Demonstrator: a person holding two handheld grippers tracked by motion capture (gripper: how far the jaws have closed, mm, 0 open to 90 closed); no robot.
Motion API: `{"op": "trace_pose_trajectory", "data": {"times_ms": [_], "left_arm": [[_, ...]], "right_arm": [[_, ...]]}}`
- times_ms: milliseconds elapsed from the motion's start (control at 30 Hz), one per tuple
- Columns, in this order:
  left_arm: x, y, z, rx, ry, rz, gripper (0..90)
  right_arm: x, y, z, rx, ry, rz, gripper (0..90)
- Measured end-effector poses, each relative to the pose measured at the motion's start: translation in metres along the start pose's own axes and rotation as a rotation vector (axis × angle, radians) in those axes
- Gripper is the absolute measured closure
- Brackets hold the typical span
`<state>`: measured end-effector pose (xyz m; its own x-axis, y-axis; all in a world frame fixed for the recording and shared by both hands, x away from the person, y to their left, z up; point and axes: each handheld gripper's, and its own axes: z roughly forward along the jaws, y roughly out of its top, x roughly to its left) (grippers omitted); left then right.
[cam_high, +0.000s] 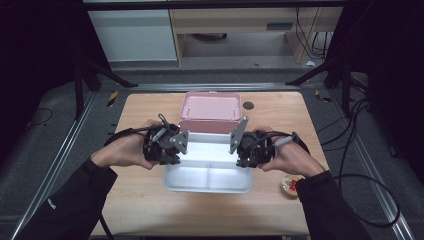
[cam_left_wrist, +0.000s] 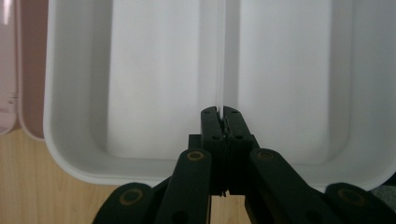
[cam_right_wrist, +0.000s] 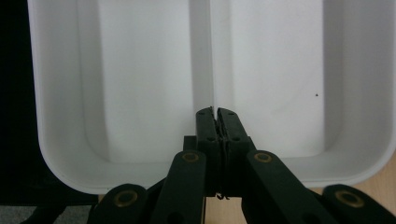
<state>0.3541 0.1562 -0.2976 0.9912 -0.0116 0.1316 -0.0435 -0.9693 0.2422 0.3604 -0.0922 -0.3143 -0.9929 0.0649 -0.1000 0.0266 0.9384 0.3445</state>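
A white tray (cam_high: 207, 189) with a divider along its middle lies at the table's centre, in front of a pink box (cam_high: 210, 107). My left gripper (cam_high: 176, 150) is at the tray's left end and my right gripper (cam_high: 241, 151) at its right end. In the left gripper view the black jaws (cam_left_wrist: 219, 114) are shut on the end of the thin divider (cam_left_wrist: 219, 56), with a bare white compartment of the tray (cam_left_wrist: 51, 116) on each side. The right gripper view shows the same: the jaws (cam_right_wrist: 216, 114) are shut on the divider (cam_right_wrist: 212, 51) of the tray (cam_right_wrist: 42, 130).
The pink box (cam_left_wrist: 28, 70) touches the tray's far side. A small round tan and red object (cam_high: 290, 187) lies on the wooden table (cam_high: 150, 210) by the person's right sleeve. A dark round spot (cam_high: 248, 105) sits near the table's back edge. Cables trail right.
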Motion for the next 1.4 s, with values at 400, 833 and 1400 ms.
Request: {"op": "trace_pose_trajectory", "data": {"times_ms": [400,833,1400], "left_arm": [[-0.049,-0.015,0.028,-0.029,-0.065,-0.009,89.2],[-0.071,-0.03,0.076,-0.039,-0.138,-0.035,89.2],[-0.05,-0.044,0.149,-0.009,-0.16,-0.087,88.2]], "right_arm": [[0.051,-0.009,0.022,-0.008,0.055,-0.018,89.6],[0.076,-0.025,0.07,-0.004,0.127,0.001,89.6],[0.056,-0.046,0.138,0.034,0.12,0.063,88.0]]}}
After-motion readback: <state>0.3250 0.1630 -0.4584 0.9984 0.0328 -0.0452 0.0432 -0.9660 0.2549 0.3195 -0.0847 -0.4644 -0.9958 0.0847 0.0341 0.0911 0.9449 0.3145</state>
